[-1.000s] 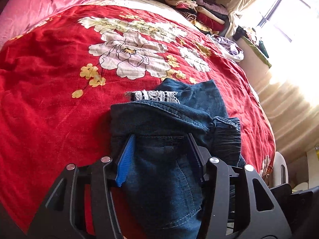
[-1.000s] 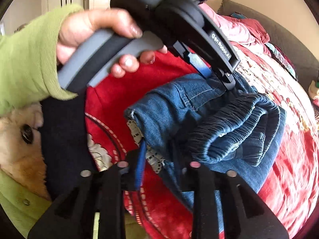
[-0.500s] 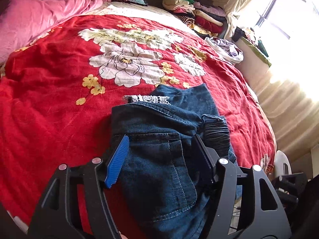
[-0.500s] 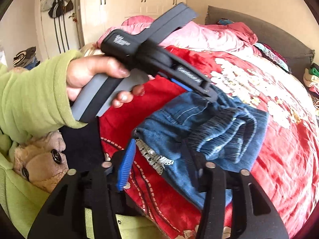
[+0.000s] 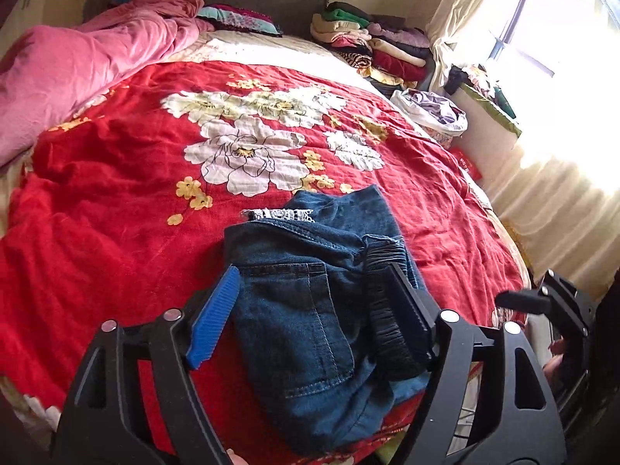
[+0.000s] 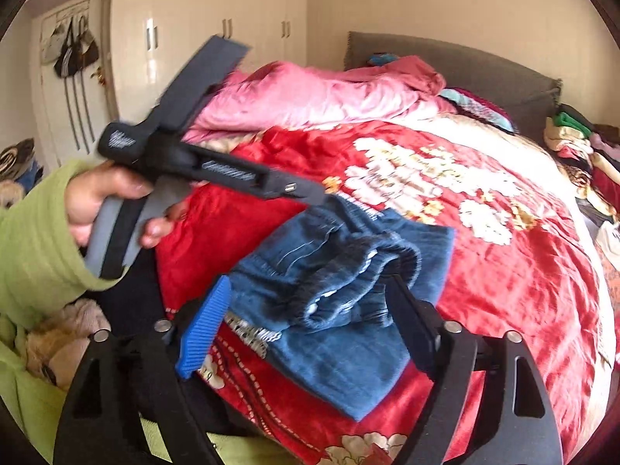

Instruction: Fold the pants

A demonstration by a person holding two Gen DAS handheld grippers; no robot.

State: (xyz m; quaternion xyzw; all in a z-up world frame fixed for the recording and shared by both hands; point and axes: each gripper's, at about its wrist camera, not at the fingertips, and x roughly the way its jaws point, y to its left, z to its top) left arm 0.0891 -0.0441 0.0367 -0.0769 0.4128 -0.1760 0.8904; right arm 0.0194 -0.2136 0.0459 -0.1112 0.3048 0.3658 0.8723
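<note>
Both tools opening, apparently clear of jeans (image 5: 310, 310).

Your left gripper (image 5: 310, 321) hangs above the folded jeans (image 5: 317, 310), jaws opening, pads clear of the denim. The jeans lie on the red bedspread (image 5: 116, 213), just below its big white flower (image 5: 248, 159). Beyond the flower sits 1 pink quilt (image 5: 85, 62).
</note>
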